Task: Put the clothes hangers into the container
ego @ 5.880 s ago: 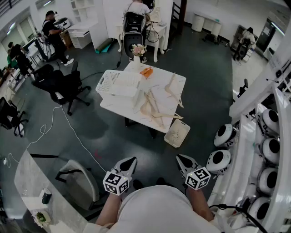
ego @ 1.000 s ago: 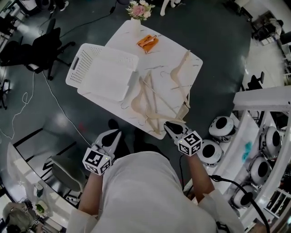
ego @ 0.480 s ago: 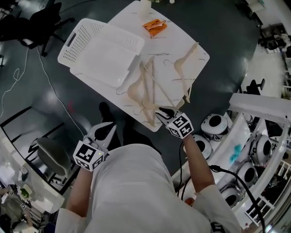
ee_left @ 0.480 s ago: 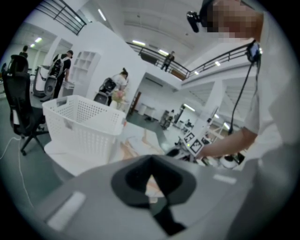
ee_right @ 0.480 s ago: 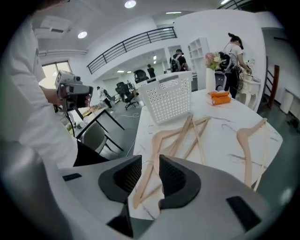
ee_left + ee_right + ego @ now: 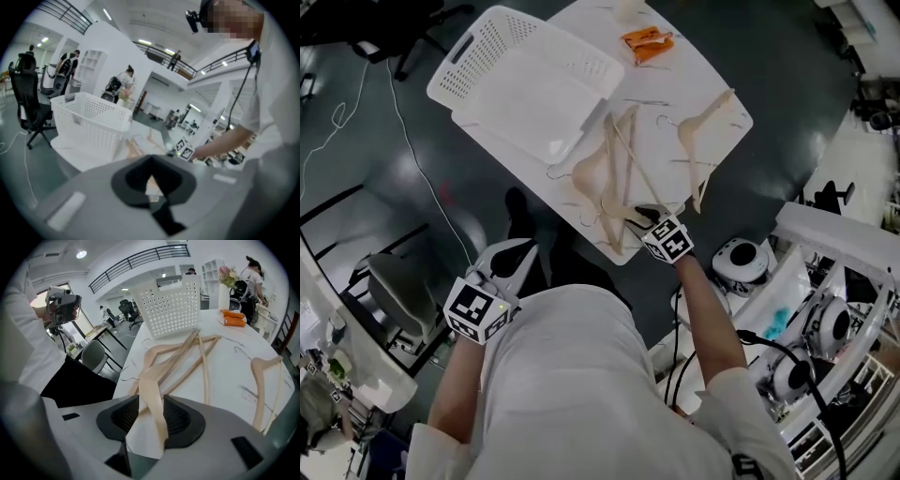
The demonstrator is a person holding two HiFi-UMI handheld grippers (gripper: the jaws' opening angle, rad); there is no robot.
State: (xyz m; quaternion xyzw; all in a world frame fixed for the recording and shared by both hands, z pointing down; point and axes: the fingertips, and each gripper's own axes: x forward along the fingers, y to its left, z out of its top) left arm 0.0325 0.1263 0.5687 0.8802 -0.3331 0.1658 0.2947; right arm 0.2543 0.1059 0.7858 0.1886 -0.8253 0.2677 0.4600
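Observation:
Several pale wooden hangers (image 6: 609,178) lie crossed in a pile on the white table (image 6: 675,75), and one more hanger (image 6: 708,117) lies apart to the right. The white slotted basket (image 6: 455,70) stands at the table's left end. My right gripper (image 6: 645,217) points down at the pile's near end. Its jaws have just been opening and stand open, with a hanger arm (image 6: 152,390) between the pads of the right gripper (image 6: 151,416). My left gripper (image 6: 525,248) hangs off the table by my body. In its own view the left gripper (image 6: 151,180) looks shut and empty, facing the basket (image 6: 89,122).
An orange object (image 6: 647,42) and a vase (image 6: 224,291) sit at the table's far end. White rounded machines (image 6: 741,262) crowd the floor right of me. A grey chair (image 6: 398,300) stands at my left, and a cable (image 6: 403,141) runs over the dark floor.
My right gripper has dropped to the near end of the hanger pile and opened around a hanger arm. The table has come nearer in the head view. The left gripper barely moved.

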